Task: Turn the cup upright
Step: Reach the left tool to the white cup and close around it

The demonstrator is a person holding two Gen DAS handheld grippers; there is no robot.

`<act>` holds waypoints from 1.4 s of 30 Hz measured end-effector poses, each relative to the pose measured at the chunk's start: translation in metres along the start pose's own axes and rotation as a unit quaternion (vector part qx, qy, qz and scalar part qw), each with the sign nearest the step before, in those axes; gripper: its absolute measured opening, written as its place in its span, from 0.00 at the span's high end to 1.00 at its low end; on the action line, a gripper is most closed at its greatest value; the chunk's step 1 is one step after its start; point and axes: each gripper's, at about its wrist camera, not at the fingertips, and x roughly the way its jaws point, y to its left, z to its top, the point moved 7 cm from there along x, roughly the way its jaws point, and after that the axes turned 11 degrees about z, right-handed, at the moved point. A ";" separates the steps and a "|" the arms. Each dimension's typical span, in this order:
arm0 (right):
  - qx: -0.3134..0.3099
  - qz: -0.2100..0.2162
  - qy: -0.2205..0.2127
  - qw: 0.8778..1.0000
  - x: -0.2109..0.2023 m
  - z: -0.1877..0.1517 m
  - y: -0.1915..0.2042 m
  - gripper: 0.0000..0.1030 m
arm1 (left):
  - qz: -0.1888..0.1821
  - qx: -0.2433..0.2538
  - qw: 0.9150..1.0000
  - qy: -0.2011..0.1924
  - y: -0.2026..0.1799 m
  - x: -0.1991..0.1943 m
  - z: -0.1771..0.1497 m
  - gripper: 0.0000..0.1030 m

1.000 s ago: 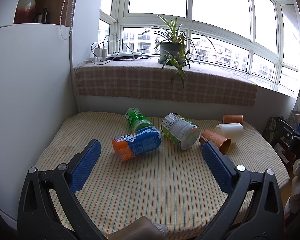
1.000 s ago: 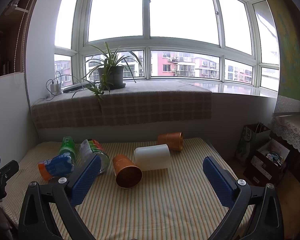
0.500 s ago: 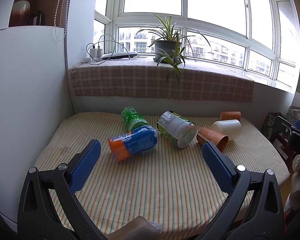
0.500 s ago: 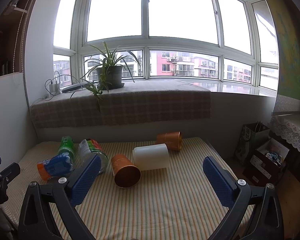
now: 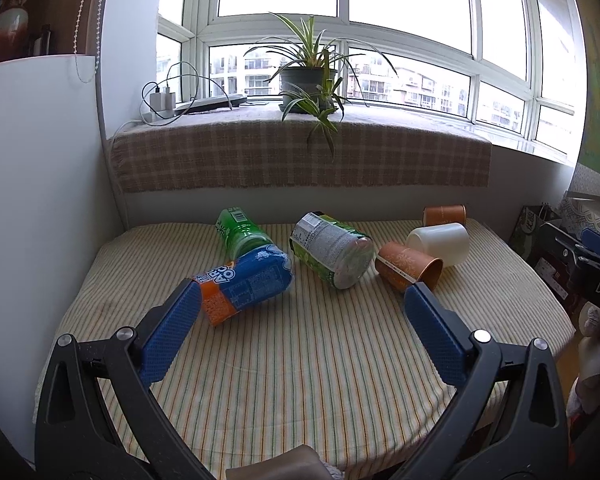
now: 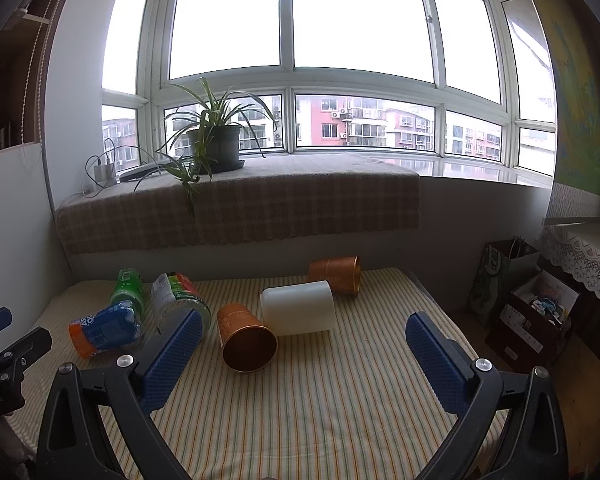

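My right claw (image 6: 302,340) stands spread wide and holds nothing, hanging above the striped tabletop (image 6: 320,408) with its blue pads well short of any cup. My left claw (image 5: 300,316) is likewise spread and empty, poised over the near half of the same surface. Just ahead of the right claw lies the nearest orange cup (image 6: 246,338), on its side with its open mouth turned toward me; the white cup (image 6: 298,313) lies on its side directly behind it and looks to be touching it, and a second orange cup (image 6: 335,274) lies on its side at the back edge. To the left lie a blue-and-orange can (image 5: 242,282), a green can (image 5: 240,232) and a clear-ended container (image 5: 332,250), all toppled. I judge the task to be at the approach stage: no cup is gripped, none stands upright. The nearest orange cup is the likely target for the right claw. The next move calls for advancing and lowering that claw so its pads straddle the cup wall, closing gently on the thin wall, then lifting and rotating to set the base down, clear of the white cup.
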 end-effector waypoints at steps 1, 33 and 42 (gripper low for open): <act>0.001 -0.001 0.001 1.000 0.001 -0.001 -0.001 0.00 | -0.006 0.006 1.000 0.004 -0.004 0.003 0.000 0.00; 0.121 -0.073 0.104 0.984 -0.008 -0.108 -0.146 0.00 | -0.191 0.440 0.865 0.151 -0.287 0.158 0.019 0.00; 0.167 -0.098 0.109 0.975 -0.018 -0.118 -0.179 0.00 | -0.152 0.520 0.820 0.184 -0.309 0.199 -0.001 0.00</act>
